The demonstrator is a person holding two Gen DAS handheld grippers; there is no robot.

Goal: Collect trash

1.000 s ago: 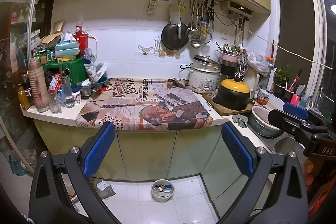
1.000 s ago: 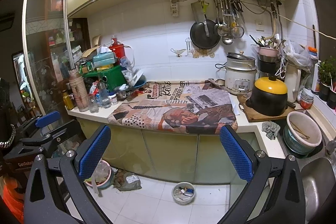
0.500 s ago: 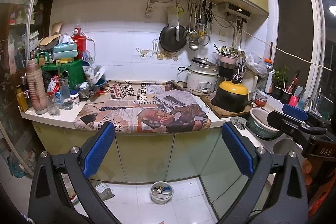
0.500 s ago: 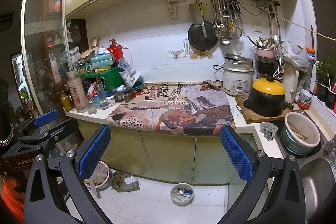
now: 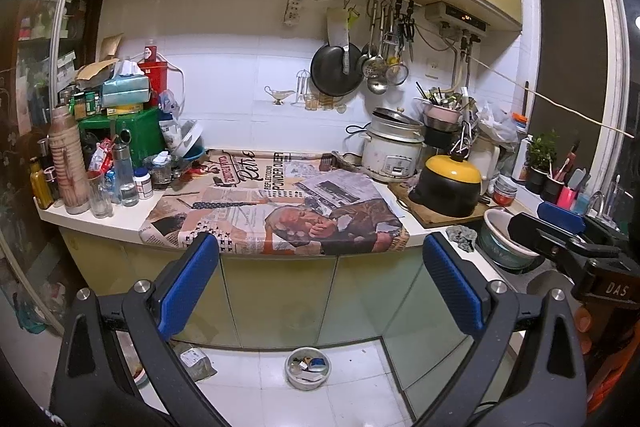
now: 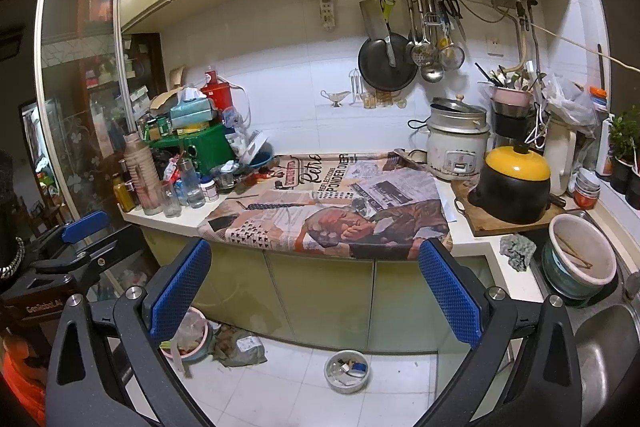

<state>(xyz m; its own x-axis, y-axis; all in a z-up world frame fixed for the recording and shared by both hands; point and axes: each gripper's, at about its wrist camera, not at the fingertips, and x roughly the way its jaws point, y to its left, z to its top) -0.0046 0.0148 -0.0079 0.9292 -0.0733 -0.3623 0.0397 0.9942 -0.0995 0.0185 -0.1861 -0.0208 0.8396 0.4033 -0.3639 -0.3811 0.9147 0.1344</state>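
Both claws are held out in front of the counter with nothing between their fingers. The left gripper [image 5: 320, 281] shows its blue pads spread wide across the bottom of its own view, and the right gripper [image 6: 316, 285] is spread just as wide in its view; each also appears side-on at the edge of the other's frame.

The trash I can make out sits low in both pictures, on the white tiled floor [image 6: 288, 379]. A crumpled grey-green plastic bag with a white label [image 6: 240, 347] lies at the foot of the pale green cabinet doors [image 6: 316, 299], lower left of centre in the right view. Just left of it stands a small pink plastic basin [image 6: 188, 341] of scraps, and at bottom centre a small round metal tin [image 6: 347, 371] holds bits I cannot identify.

The bag looks light, soft and slack, likely to fold and slide, so a pinch on a raised crease near its label seems the best hold. The tin looks stiff and shallow; taking its rim and keeping it level should stop the contents spilling. Both lie well below the claws.
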